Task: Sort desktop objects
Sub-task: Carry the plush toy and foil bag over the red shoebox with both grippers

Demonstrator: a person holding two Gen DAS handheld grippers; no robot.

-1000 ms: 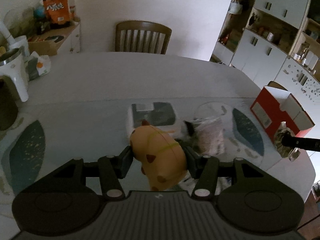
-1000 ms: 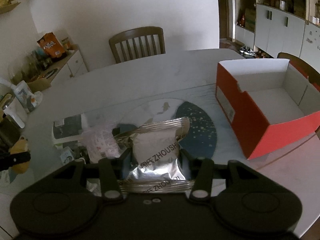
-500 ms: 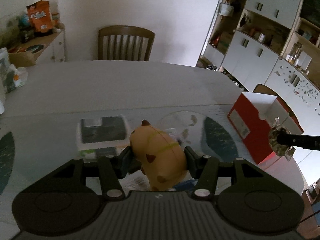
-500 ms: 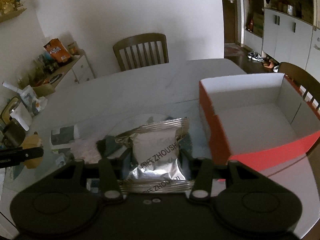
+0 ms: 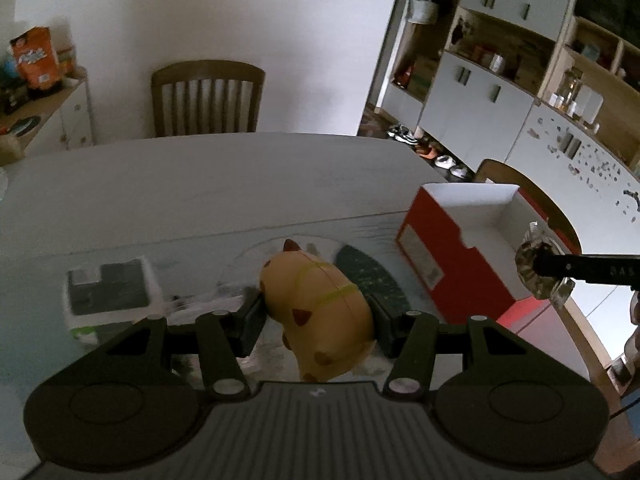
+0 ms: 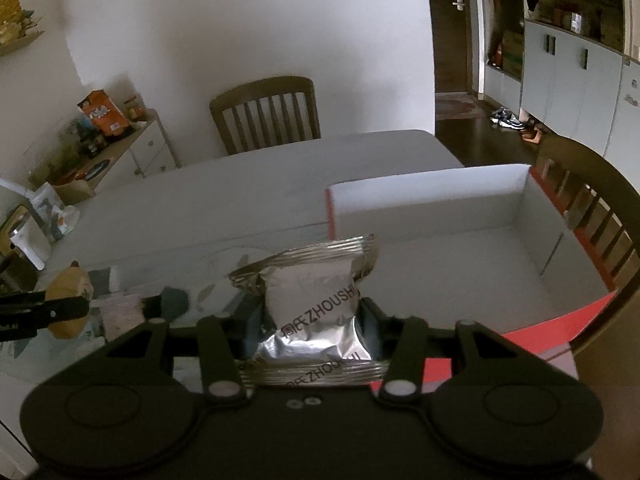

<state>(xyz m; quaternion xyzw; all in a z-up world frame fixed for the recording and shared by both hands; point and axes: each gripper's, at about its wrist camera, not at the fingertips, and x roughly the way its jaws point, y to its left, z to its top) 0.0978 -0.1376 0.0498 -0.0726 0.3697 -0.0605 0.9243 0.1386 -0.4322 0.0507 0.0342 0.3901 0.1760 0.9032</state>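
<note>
Toy, left wrist view: plump yellow animal toy [image 5: 320, 304] with brown spots sits clamped between the pads of the left gripper [image 5: 318, 316], carried above the table [image 5: 208, 184]; its long axis runs from 6 toward 12 o'clock, eared end pointing away from the camera.
Box, left wrist view: red cardboard box [image 5: 452, 256], open top and white inside, lies at about 2 o'clock from the toy, near but apart; the toy is not yet over it.
Other hand, left wrist view: right gripper's finger enters at 3 o'clock with the foil packet over the box's near corner.
Leftovers, left wrist view: flat white-and-dark package [image 5: 110, 296] lies on the table at 9 o'clock.
Packet, right wrist view: silver foil snack packet [image 6: 316, 300] is pinched by the right gripper [image 6: 314, 324], upright, crimped seam at 12 o'clock, long axis along the fingers.
Box, right wrist view: white interior [image 6: 460, 264] spreads from 12 to 3 o'clock just beyond the packet.
Judgement: right hand is nearer; its drop likely comes first.
</note>
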